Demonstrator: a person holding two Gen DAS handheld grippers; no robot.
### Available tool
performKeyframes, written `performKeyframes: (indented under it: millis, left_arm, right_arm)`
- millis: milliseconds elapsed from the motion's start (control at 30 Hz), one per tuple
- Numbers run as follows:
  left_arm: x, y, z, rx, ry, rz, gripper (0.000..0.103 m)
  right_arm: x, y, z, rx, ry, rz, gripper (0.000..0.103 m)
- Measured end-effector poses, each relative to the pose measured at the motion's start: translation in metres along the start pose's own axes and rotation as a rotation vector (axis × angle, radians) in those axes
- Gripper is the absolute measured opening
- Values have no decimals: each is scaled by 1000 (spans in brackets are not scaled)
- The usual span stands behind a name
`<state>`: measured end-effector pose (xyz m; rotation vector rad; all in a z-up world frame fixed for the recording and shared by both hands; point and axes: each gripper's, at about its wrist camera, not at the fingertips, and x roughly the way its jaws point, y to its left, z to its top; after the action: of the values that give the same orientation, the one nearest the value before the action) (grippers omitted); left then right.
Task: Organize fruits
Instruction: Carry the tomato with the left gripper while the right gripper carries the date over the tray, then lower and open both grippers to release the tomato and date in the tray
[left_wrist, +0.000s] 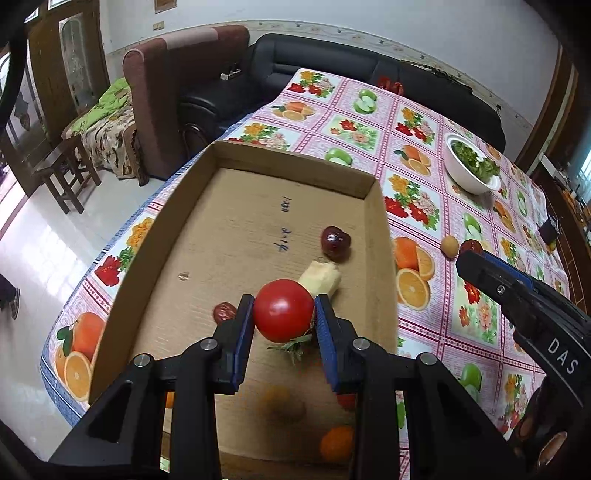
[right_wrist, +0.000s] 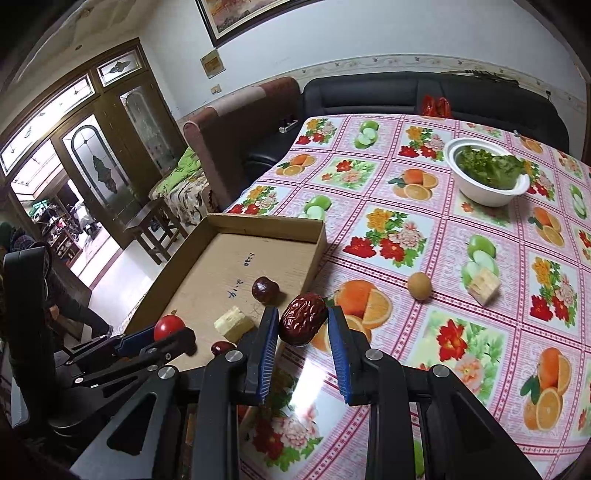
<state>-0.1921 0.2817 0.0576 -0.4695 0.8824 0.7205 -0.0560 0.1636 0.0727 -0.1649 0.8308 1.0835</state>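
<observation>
Left claw grips a tomato above the cardboard tray, right claw clamps a red date apparently beside its edge; either could slip and roll off the desk.

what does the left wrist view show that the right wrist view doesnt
Only the left wrist view shows the orange fruit in the near end of the cardboard box.

Only the right wrist view shows the pale chunk out on the tablecloth and a framed picture on the wall.

Both show the left gripper shut on the tomato, the right gripper shut on the red date, the bowl of greens and the small tan fruit.
</observation>
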Motion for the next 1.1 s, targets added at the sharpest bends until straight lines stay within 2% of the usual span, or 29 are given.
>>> performKeyframes:
  millis: [433, 600, 900, 1100]
  left_arm:
    - [20, 41, 20, -65, 40, 5, 30]
    - [37, 50, 32, -89, 78, -23, 30]
    - [65, 43, 40, -80, 135, 4, 30]
    - [74, 37, 36, -62, 158, 31, 31]
  right_arm:
    - [40, 25, 25, -23, 31, 48, 28]
    - [78, 30, 45, -28, 67, 43, 28]
    - [149, 31, 56, -41, 161, -4, 28]
    - [167, 34, 54, -73, 195, -12, 28]
